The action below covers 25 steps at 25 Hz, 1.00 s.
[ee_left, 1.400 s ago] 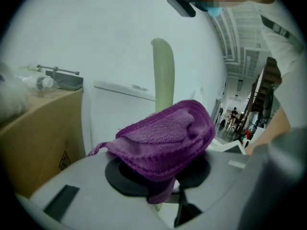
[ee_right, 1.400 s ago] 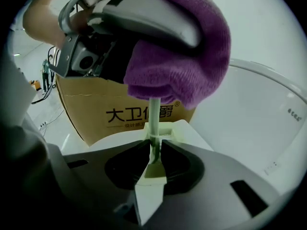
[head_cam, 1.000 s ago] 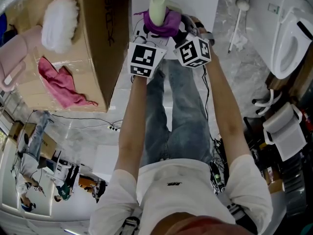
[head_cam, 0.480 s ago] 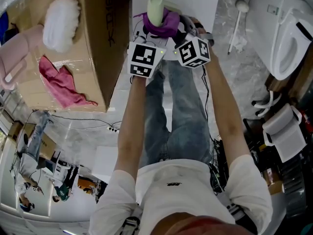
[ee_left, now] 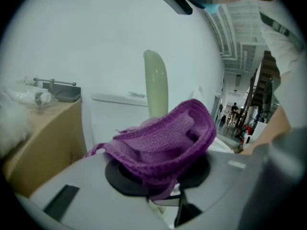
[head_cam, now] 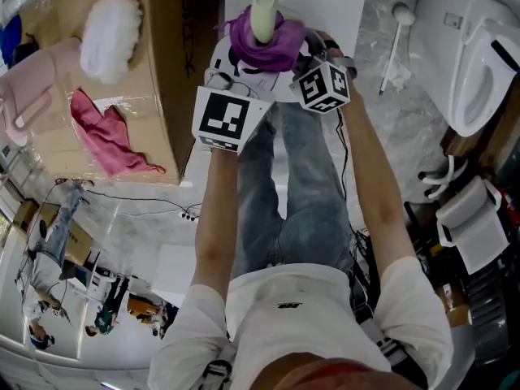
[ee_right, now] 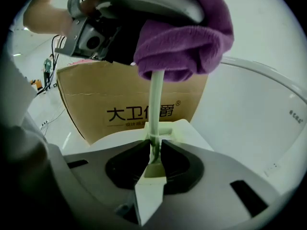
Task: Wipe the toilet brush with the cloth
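Brush (head_cam: pixel 264 6) is held upright in front of the person, between a cardboard box (head_cam: pixel 162 71) and a toilet (head_cam: pixel 467 47), as the head view shows. Its rounded pale-green end stands out of a purple cloth (head_cam: pixel 260 45) bunched around it. The jaws themselves are covered in that view by the marker cubes.

In the right gripper view, the right hand-held gripper (ee_right: pixel 154 152) is seen clamped on the thin lower stem of the brush (ee_right: pixel 156 104). The cloth (ee_right: pixel 184 37) is wrapped around the stem higher up. Dark print on the box (ee_right: pixel 139 99) is shown only here.

In the left gripper view, the left hand-held gripper (ee_left: pixel 163 176) is seen closed on the cloth (ee_left: pixel 163 143), which is heaped over the jaws. The top of the brush (ee_left: pixel 156 83) rises behind it.

A pink rag (head_cam: pixel 106 136) and a white fluffy item (head_cam: pixel 106 35) on the box top are seen clearly only in the head view.
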Tool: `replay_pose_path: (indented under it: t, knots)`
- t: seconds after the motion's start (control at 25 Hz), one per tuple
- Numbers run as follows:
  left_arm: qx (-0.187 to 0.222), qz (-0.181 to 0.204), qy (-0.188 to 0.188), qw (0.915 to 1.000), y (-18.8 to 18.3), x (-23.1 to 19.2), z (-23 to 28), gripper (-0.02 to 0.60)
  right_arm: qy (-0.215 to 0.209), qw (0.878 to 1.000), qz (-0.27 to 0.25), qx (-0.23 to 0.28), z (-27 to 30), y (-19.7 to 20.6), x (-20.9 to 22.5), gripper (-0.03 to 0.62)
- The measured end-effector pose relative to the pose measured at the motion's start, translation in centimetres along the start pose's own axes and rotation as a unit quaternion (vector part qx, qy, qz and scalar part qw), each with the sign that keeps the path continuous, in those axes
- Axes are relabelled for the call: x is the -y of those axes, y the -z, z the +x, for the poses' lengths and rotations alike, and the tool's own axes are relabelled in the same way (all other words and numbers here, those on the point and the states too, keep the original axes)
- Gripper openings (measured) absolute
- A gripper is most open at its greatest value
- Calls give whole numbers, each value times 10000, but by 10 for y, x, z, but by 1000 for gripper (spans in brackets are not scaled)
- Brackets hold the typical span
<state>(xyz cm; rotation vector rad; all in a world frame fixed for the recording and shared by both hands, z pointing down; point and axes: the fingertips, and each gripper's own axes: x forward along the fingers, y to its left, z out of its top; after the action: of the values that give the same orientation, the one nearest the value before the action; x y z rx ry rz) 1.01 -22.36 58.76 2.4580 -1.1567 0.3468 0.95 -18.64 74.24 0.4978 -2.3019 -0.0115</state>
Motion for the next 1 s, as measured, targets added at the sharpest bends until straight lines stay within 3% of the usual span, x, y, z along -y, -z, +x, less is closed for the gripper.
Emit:
replay_pose_path:
  t: [0.2, 0.68, 1.0]
  knots:
    - [314, -21, -22, 9995, -38, 0, -10, 132, -21, 10000, 7, -25, 0, 0, -1, 69]
    - [846, -301, -103, 9959, -90, -6, -26, 173, -80, 9999, 27, -63, 1, -1, -1, 69]
    - [1225, -344, -346, 9913, -126, -1, -70, 178, -144, 9996, 118, -218, -3, -6, -4, 72]
